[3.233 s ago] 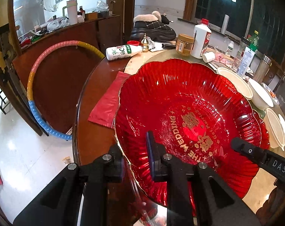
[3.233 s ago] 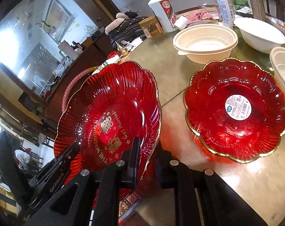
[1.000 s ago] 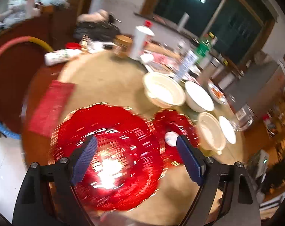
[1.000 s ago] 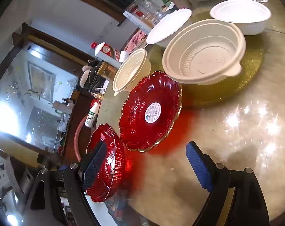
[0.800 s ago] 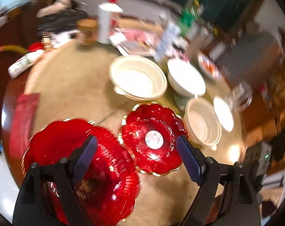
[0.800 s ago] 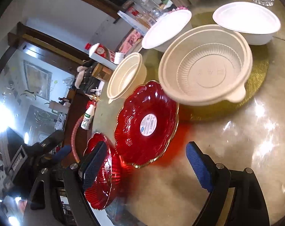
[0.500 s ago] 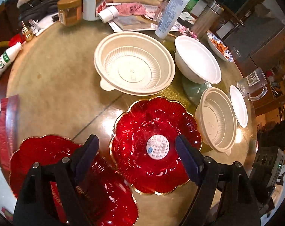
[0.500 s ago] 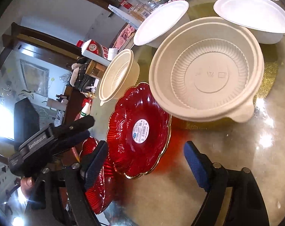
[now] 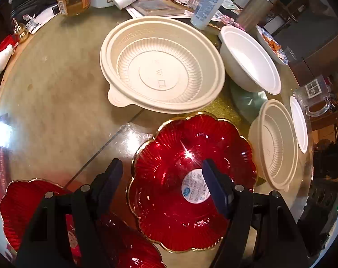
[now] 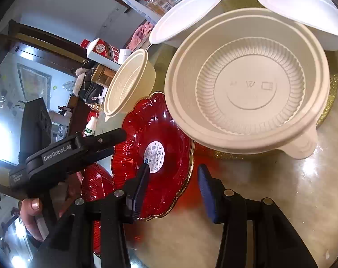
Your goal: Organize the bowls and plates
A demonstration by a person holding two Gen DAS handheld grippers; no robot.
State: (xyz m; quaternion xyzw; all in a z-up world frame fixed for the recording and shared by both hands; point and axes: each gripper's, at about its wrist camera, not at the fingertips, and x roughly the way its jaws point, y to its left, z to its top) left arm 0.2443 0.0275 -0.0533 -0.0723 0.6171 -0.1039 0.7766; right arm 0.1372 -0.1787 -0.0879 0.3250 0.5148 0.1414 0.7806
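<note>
A small red flower-shaped plate [image 9: 169, 192] with a white sticker lies on the glass table. My left gripper [image 9: 162, 178] hangs just above it, jaws closing. One finger is outside the plate's left rim and the other is over the sticker, and neither pad presses on it. In the right wrist view my right gripper [image 10: 173, 178] straddles the same plate's [image 10: 155, 120] near rim, jaws closing, with no pad touching. The left gripper [image 10: 116, 137] reaches in from the left there. A large red plate [image 9: 23, 205] lies at the table edge.
A big cream bowl [image 9: 162, 67], a white bowl [image 9: 251, 60], a smaller cream bowl [image 9: 276, 143] and a white dish [image 9: 299, 127] ring the small plate. Bottles, a jar and papers crowd the far side. A hand [image 10: 30, 212] holds the left gripper.
The left gripper swung from above the large red plate to above the small one and came down. The right gripper moved in on the small plate's rim. Both pairs of jaws narrowed.
</note>
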